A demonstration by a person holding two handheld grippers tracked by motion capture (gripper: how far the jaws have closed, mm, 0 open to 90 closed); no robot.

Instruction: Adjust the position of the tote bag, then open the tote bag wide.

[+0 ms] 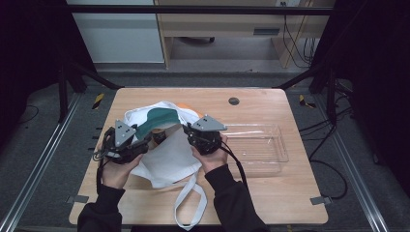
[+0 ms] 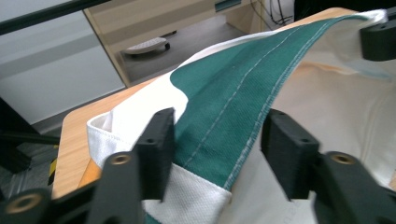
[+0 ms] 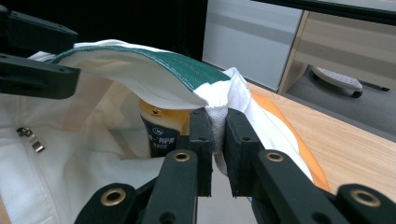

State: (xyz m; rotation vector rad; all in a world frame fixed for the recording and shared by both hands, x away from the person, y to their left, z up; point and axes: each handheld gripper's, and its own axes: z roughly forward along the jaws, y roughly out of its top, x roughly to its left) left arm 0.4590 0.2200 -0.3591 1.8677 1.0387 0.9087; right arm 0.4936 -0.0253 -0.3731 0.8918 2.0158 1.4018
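Near tabletop (image 1: 270, 198) middle, slightly toward left edge: white-green tote bag (image 1: 167, 159). Right gripper (image 3: 218, 128) clamped on rim hem, keeping mouth lifted. Left gripper (image 2: 217, 142) jaws apart, straddling green rim band without pressing, likely seeking matching hold. Bottle (image 3: 161, 128) inside bag. Clear tray (image 1: 261, 145) near right edge.

A white cloth tote bag (image 1: 167, 157) with a green band (image 2: 233, 112) along its rim and an orange patch lies on the worktop (image 1: 270, 198), mouth held open, a yellow bottle (image 3: 161, 126) with a dark label inside, one white strap looping toward the near edge.
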